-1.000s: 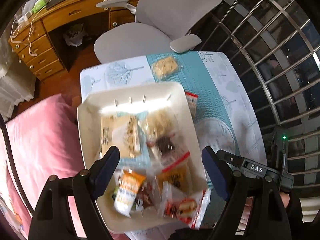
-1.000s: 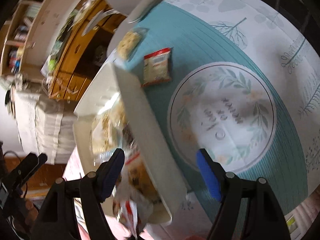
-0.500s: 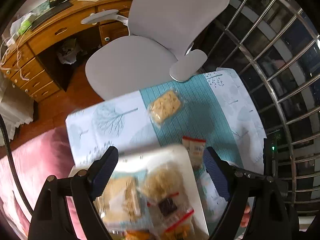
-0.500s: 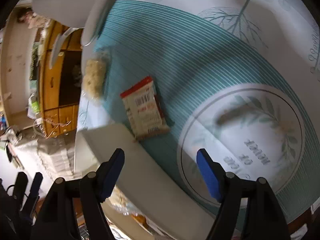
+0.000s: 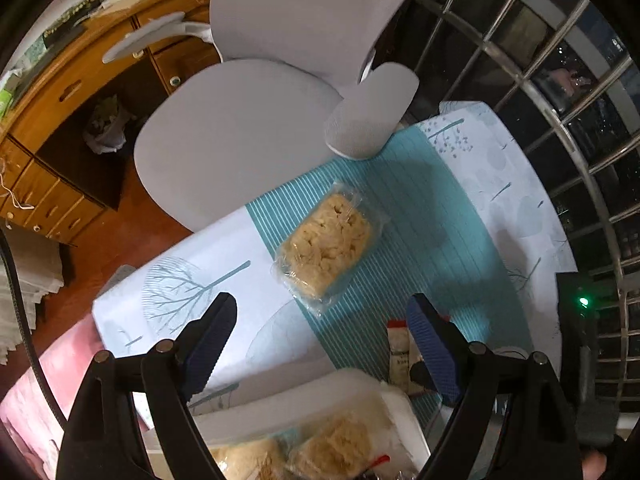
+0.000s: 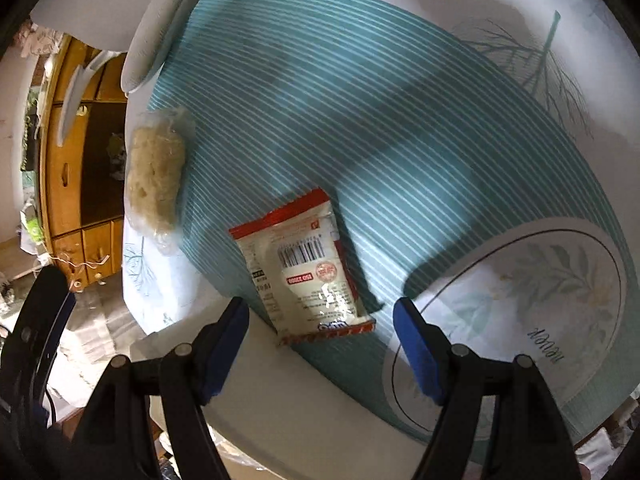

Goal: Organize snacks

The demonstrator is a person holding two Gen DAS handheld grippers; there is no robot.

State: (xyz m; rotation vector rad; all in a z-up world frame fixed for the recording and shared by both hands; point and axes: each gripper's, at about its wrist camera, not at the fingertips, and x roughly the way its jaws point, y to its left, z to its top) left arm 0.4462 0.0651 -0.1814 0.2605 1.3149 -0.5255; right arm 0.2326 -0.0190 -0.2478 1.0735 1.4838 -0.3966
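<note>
With both grippers' fingers spread and empty, the left gripper point(image 5: 322, 344) above the clear-wrapped rice cracker point(image 5: 328, 246) and the right gripper point(image 6: 320, 344) over the red-and-white packet point(image 6: 304, 268) on the tabletop point(image 6: 420, 128) just beside the white tray point(image 6: 300, 396), a careless grab could snag the rim or slip off crinkly film.

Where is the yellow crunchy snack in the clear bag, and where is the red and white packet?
yellow snack in the clear bag point(image 5: 328, 244), left wrist view, middle of the block inside the wrapper.
red and white packet point(image 6: 306, 276), right wrist view, white middle just below the barcode.

My claw pads point(image 6: 416, 348) are blue. The cloth point(image 6: 400, 128) is teal with white stripes; the packet point(image 6: 308, 268) is white, red-edged.
</note>
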